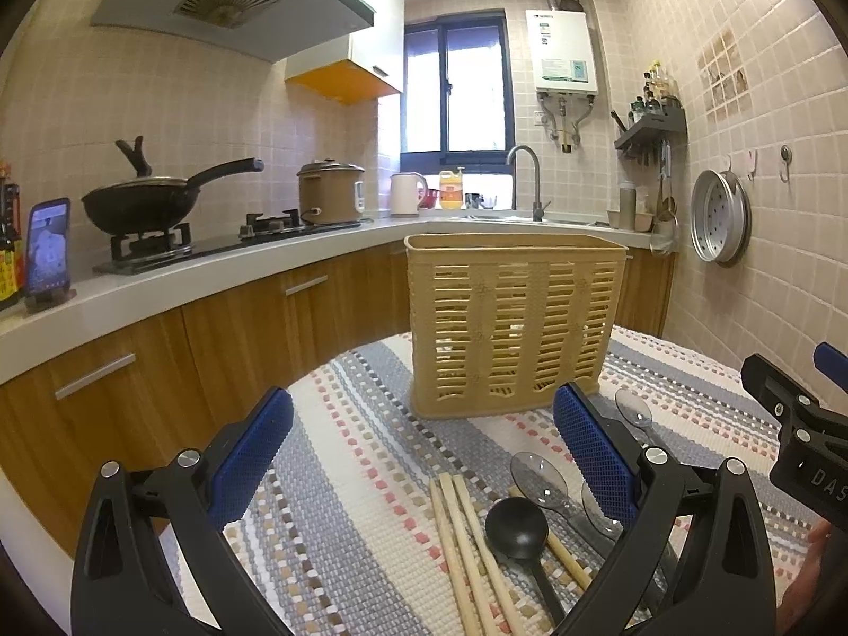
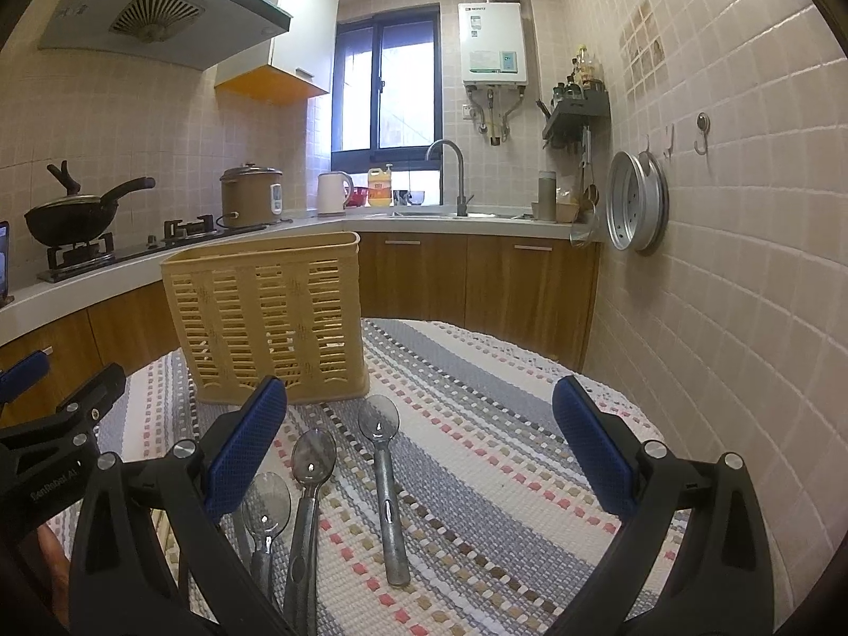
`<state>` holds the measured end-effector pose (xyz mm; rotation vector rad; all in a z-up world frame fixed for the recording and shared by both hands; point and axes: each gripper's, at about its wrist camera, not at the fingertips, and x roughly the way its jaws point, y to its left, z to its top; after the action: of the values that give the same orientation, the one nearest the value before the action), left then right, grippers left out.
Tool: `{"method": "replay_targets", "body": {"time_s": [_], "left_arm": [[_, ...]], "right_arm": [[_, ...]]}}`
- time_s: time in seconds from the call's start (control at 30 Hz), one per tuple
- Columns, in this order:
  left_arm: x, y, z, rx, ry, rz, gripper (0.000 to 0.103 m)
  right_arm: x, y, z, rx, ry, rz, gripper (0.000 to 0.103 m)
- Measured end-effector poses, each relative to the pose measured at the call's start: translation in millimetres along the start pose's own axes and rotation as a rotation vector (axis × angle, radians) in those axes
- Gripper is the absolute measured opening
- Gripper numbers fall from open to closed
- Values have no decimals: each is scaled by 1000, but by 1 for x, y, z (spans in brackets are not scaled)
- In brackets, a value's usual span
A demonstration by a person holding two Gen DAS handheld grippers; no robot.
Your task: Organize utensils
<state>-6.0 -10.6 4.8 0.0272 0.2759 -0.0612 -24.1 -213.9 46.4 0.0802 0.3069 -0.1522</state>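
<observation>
One tan slotted basket [image 1: 509, 326] stands upright on the striped cloth [image 1: 360, 477] that covers the tabletop, at its far side. In front of it lie the utensils, all flat on the cloth. In the left wrist view there are three chopsticks [image 1: 466, 556] side by side and a fourth [image 1: 567, 556] lying apart, partly under the spoons, and one black spoon [image 1: 517, 527] with its bowl toward the basket. Three clear spoons show in the right wrist view: one [image 2: 384, 487] lies alone nearest the middle, a second [image 2: 310, 498] lies just left of it, and a third [image 2: 267, 509] is close against the second, partly behind the gripper's finger.

Readable writing is sparse. The left gripper's body, seen at the edge of the right wrist view, bears small print that looks like "LenRebot AI"; the right gripper's body in the left wrist view shows "DAS", cut off by the frame. The white water heater [image 2: 492, 42] on the far wall has a label too small to read.

The left gripper [image 1: 424, 456] is spread wide and holds nothing; the chopsticks and black spoon lie below the gap between its blue pads. The right gripper [image 2: 421, 445] is likewise spread wide and empty, over the clear spoons, and its left pad [image 2: 246, 450] overlaps the basket's base in view; whether it touches cannot be told.
</observation>
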Motion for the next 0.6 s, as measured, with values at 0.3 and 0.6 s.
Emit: {"method": "replay_targets", "body": {"time_s": [0.3, 0.6], "left_arm": [[1, 4, 0, -18, 3, 0, 96], [3, 4, 0, -24, 17, 8, 96]], "right_arm": [[3, 14, -2, -62, 7, -6, 96], [4, 24, -4, -102, 8, -9, 96]]}}
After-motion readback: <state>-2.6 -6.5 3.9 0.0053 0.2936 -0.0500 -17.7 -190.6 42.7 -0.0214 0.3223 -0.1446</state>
